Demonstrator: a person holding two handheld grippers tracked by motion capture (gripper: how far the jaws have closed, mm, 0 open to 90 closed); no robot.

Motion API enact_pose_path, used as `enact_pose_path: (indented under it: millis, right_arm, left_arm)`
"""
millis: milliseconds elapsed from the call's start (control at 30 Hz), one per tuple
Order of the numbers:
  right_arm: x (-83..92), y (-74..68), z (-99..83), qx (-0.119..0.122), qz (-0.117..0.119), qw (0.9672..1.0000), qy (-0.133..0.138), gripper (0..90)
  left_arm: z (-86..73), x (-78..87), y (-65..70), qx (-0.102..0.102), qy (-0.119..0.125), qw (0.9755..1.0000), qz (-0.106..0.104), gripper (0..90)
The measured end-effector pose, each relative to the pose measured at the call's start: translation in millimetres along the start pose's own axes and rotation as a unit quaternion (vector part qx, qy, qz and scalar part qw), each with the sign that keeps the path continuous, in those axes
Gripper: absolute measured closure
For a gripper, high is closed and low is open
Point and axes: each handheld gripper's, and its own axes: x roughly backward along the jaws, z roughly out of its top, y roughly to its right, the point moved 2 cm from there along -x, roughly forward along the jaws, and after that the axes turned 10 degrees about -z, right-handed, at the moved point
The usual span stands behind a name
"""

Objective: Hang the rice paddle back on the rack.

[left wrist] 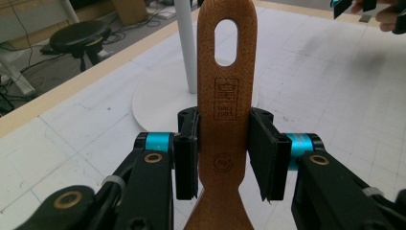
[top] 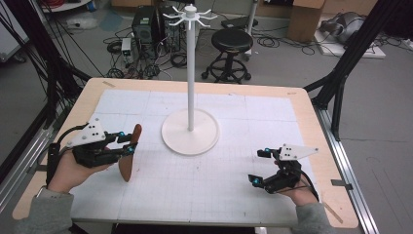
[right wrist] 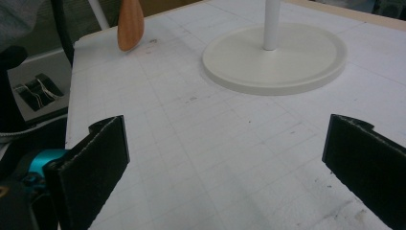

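The left tongs [top: 127, 144] clamped a wooden spatula [top: 130, 153] by its handle — at nine o'clock from the white hook stand [top: 190, 119]. The right tongs [top: 256, 166] stood wide open, holding nothing, low over the counter [top: 253, 122] at four o'clock.

Beyond the table [top: 302, 105] with its white gridded mat [top: 214, 190]: black round stool [top: 232, 41] on castors, computer tower [top: 144, 24] amid loose floor cables [top: 122, 46], cardboard box [top: 306, 17] at upper right, black frame struts [top: 350, 53] on either side, grey floor [top: 384, 122].
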Motion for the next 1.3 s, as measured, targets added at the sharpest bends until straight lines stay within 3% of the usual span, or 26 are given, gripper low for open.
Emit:
enact_pose_path:
  millis: [367, 933, 1300]
  right_arm:
    - [0.4, -0.6, 0.1, -0.001, 0.001, 1.0, -0.001, 1.0]
    - [2.3, -1.6, 1.0, -0.003, 0.001, 1.0, 0.007, 1.0]
    - [2.6, -1.0, 0.9, -0.004, -0.003, 1.0, 0.008, 1.0]
  left_arm:
    - [9.3, 4.3, 7.5, -0.014, 0.009, 0.9999, 0.0, 65.2]
    - [10.0, 4.6, 0.6, 0.013, 0.032, 0.9994, -0.01, 65.2]
    - [26.0, -1.8, -0.6, 0.01, 0.031, 0.9993, -0.017, 65.2]
